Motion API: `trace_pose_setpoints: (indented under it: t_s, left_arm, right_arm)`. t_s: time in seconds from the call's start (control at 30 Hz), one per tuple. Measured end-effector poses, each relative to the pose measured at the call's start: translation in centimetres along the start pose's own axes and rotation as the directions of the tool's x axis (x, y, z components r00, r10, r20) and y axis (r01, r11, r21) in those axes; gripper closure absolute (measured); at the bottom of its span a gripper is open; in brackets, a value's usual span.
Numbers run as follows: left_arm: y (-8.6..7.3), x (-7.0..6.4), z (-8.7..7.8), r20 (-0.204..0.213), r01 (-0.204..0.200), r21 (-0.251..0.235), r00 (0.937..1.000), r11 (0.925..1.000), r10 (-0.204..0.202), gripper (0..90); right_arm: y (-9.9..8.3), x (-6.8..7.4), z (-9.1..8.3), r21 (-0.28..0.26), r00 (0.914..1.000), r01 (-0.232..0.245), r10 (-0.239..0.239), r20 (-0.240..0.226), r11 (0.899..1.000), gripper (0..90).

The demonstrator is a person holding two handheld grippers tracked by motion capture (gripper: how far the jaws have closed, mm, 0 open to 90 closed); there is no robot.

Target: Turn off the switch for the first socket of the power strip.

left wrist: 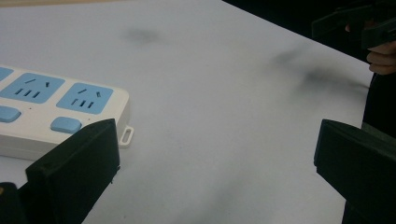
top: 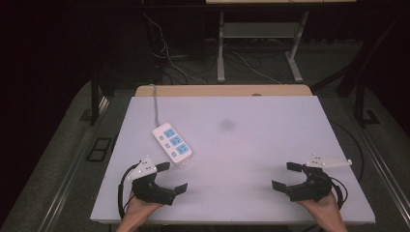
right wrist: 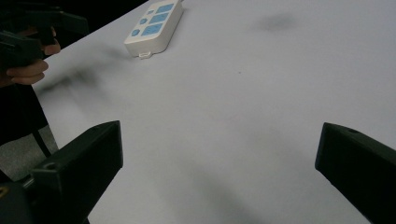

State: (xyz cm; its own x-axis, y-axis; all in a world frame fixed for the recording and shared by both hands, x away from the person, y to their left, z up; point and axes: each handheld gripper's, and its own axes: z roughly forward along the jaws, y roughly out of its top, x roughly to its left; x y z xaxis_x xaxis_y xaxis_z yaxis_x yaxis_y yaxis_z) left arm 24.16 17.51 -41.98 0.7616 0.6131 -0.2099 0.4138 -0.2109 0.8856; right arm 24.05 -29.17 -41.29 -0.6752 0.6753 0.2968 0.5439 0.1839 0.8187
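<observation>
White thing: power strip (top: pixel 172 142), white plastic with three blue sockets and blue switches, lying flat on the pale surface (top: pixel 251 145), left of the middle and slanted, its grey cord (top: pixel 155 104) running off toward the far edge.
Near end of the strip: a small white hanging tab (left wrist: pixel 126 136) sticks out here, facing the left tongs.
Left tongs: left tongs (top: pixel 169 178) sit near the front left of the surface, jaws spread wide with nothing between them; in the left gripper view one jaw tip stands just in front of the strip's near end, close by but not touching as far as I can tell.
Right tongs: right tongs (top: pixel 285 176) rest near the front right, jaws likewise wide apart and empty, well apart from the strip, with only bare surface between the jaws in the right gripper view.
Hands: a hand (top: pixel 138 212) backs each of the tongs from the near edge, both low over the surface.
Other marks: a faint grey smudge (top: pixel 226 125) on the surface, right of the strip.
Step in hand: my reading is the start of the work, both tongs in a ready pose and the strip untouched.
Next move: likely the left tongs go forward to the strip's near end; that calls for lining the open jaws across the strip's narrow width, coming in low and level, then closing firmly, since the smooth casing could slip or swing on its cord.
Risk: a grip only on the tab would probably let the strip pivot.
</observation>
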Motion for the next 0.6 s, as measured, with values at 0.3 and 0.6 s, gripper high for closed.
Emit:
trace_pose_setpoints:
  t_s: [0.3, 0.6]
  left_arm:
    - [-0.08, 0.01, -0.17, -0.005, 0.006, -0.003, 1.0, 1.0, -0.006, 0.0]
    - [-0.11, 0.0, -0.23, -0.001, 0.013, 0.001, 0.9999, 0.9999, -0.013, 0.0]
  right_arm:
    - [0.04, -0.15, 0.2, 0.01, 1.0, -0.008, 0.008, -0.003, 1.0, 0.6]
    - [0.08, -0.33, 0.2, 0.01, 0.9999, -0.015, 0.015, -0.006, 1.0, 0.6]
